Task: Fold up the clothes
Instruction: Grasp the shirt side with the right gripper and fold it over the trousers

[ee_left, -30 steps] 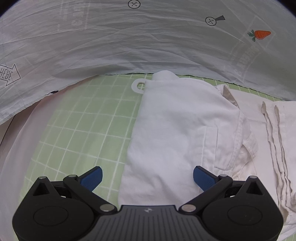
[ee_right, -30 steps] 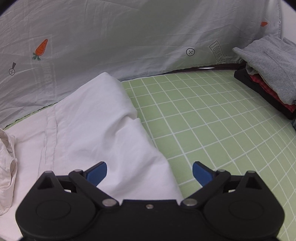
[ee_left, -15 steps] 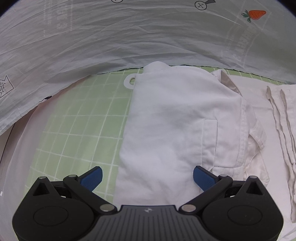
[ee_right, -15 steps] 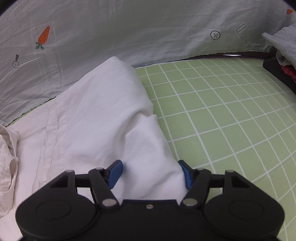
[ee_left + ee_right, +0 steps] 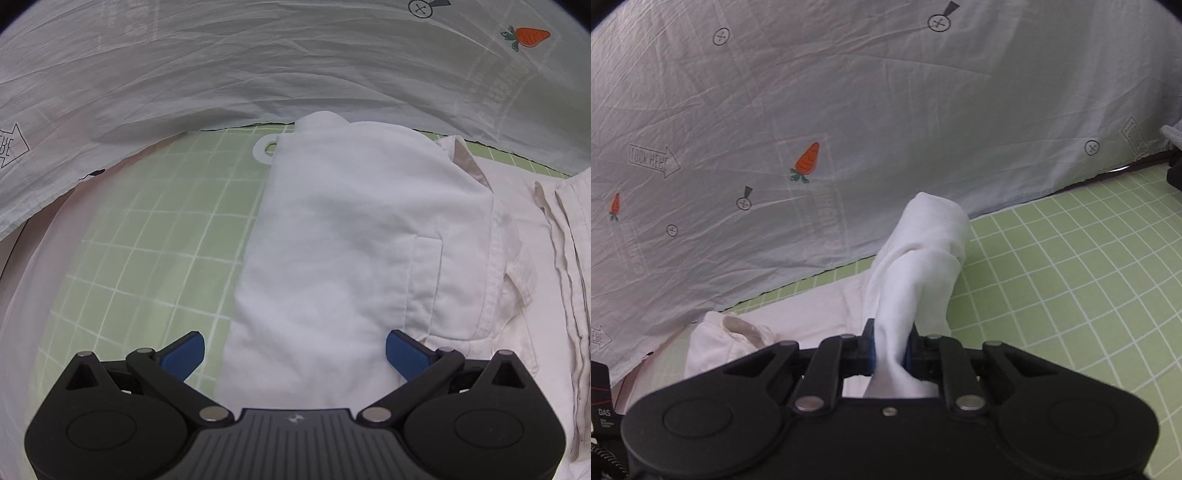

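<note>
A white shirt [image 5: 351,236] lies on the green grid mat [image 5: 147,236], its left side folded over, with a chest pocket and the collar to the right. My left gripper [image 5: 293,352] is open, its blue pads either side of the shirt's near edge, low over the cloth. In the right wrist view my right gripper [image 5: 890,350] is shut on a bunched fold of the white shirt [image 5: 919,266] and holds it lifted above the mat [image 5: 1071,277]. The collar [image 5: 738,326] shows at lower left.
A pale printed sheet with carrots and arrows [image 5: 812,129] hangs behind the mat as a backdrop; it also shows in the left wrist view [image 5: 258,66]. A dark and grey clothes pile edge [image 5: 1174,155] sits at the far right.
My right gripper closed on the shirt's right side and lifted it up, tilting toward the backdrop. My left gripper stayed open and moved slightly closer over the shirt.
</note>
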`<state>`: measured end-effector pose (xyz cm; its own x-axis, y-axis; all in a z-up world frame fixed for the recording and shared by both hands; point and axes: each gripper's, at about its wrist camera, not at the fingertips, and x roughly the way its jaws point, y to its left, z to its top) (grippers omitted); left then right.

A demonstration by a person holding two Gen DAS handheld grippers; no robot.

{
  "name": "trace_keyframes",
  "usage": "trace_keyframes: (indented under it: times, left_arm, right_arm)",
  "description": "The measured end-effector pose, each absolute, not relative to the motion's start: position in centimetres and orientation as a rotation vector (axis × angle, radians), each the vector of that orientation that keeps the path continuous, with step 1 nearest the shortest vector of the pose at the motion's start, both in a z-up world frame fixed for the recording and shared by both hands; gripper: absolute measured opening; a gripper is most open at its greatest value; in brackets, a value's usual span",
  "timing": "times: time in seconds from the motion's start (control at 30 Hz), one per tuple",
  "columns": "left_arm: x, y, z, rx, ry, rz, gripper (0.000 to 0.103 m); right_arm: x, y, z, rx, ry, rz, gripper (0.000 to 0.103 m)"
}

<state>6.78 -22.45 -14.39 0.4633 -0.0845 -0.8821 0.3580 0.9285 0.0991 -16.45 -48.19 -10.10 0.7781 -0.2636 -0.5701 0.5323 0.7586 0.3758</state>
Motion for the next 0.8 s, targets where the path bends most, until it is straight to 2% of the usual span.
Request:
trace_keyframes:
  times: [0.13,0.37,0.8]
  left_arm:
    - [7.0,-22.1,-14.5,0.267,1.067,-0.293,0.103]
    - [7.4,-21.5,-14.7,0.234,1.089,-0.321,0.103]
    - [6.9,-21.7,-14.2,0.268,1.070,-0.309,0.103]
  right_arm:
    - [-12.3,-45.3,-10.8,0.622,0.541,-0.339,0.015]
    - [-8.1,-43.6,-17.3,0.702,0.708,-0.337,0.016]
    - [-9.9,-44.7,-16.0,0.811,0.652,-0.349,0.019]
